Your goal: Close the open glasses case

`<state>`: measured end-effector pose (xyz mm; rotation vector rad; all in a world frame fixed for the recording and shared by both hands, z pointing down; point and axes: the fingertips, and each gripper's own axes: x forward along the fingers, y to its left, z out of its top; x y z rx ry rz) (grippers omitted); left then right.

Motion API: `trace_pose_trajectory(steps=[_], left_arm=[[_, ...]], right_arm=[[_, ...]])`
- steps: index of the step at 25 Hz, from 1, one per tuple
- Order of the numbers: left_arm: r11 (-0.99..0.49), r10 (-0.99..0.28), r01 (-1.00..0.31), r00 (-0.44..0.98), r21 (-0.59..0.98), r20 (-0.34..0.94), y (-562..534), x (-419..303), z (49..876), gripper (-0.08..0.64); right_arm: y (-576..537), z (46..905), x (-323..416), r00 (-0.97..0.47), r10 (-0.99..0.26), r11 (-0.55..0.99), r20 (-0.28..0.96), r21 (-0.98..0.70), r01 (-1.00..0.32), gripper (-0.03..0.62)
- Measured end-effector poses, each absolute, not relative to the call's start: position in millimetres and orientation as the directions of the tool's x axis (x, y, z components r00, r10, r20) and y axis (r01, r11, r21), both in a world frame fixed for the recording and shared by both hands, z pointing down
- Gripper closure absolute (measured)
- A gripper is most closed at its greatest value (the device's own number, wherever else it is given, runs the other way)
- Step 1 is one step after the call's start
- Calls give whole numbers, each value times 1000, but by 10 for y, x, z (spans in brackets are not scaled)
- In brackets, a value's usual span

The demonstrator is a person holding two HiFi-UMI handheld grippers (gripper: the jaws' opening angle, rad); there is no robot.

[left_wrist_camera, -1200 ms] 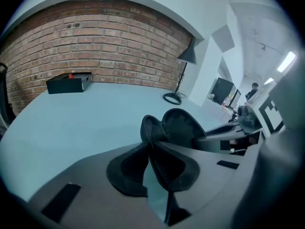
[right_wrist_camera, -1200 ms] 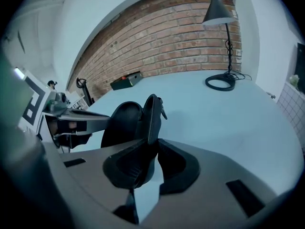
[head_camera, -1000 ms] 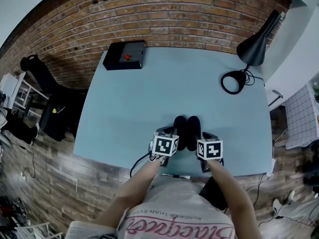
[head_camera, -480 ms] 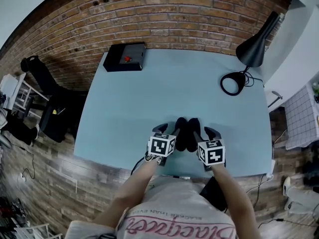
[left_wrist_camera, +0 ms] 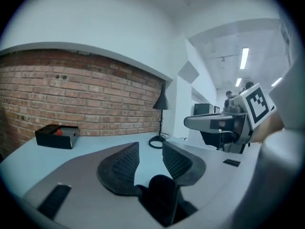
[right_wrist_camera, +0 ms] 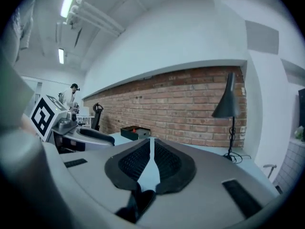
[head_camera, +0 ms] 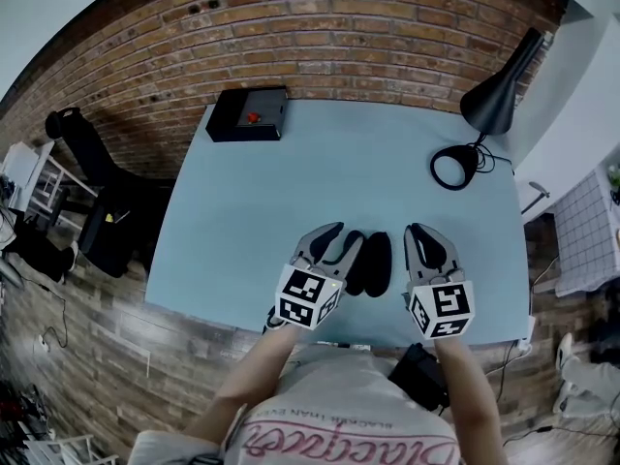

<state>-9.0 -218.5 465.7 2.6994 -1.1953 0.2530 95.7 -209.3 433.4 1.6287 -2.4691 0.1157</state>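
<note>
While a second ago both tools sat low against the near end of the case, they have now risen off it and parted to either side. The left hand-held gripper (head_camera: 332, 237) is released: its own view shows the ribbed pads apart with only bare worktop (head_camera: 320, 163) between them. Its jaws have just been narrowing a little, though they have not met.

Between the two tools, near the front edge of the worktop, lies the black glasses case (head_camera: 367, 263). It is in the same spot as before, and neither gripper touches it. From the head view it reads as two dark oblong lobes lying side by side, much as it did a second ago. I judge these to be the two halves still spread open rather than one folded onto the other, though the view is too small to be sure. Neither gripper view shows the case, since both look out level over the worktop.

The right hand-held gripper (head_camera: 423, 235) has just been closing and is now clenched on nothing, with only a thin slit left between its pads. With both tools up and empty, the contact with the case is over and has left it looking no more shut than before.
</note>
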Motion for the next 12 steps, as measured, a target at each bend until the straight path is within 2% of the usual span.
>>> trace_pose_trajectory(steps=[5,12], left_arm=[[-667,-736,-745,660,1,155,-2118,-9,4297,535],[-683,-727,-719,686,-131,29,-1983,79,3734,552]], right_arm=[[-2004,4002,899,-412,-906,418,101,48,-907,571],[-1795,3500,702,-457,-889,451,4,177,-875,575]])
